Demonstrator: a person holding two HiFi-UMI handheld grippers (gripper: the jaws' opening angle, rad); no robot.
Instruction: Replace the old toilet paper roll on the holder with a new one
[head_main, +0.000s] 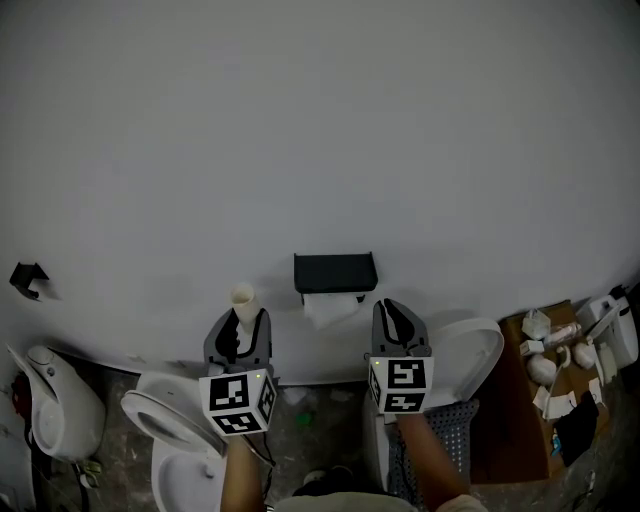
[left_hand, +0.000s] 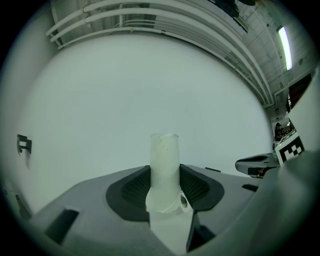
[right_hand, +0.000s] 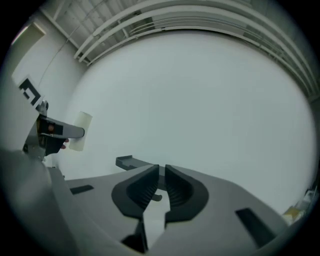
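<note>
Tube in hand: my left gripper (head_main: 240, 332) is clamped on the old cardboard tube (left_hand: 164, 162). The tube stands upright between the pads, gripped by its lower end and clear of the wall. My right gripper (right_hand: 161, 174) is pinched together with nothing in it. The black holder (head_main: 335, 271) sits on the wall between the two grippers. White paper (head_main: 331, 308) hangs just under it, so I judge the fresh roll is seated and the tube only needs putting aside. To do that well, I squeeze lightly, since thin card crushes easily. I carry the tube away upright and steer it wide of the hanging paper.
</note>
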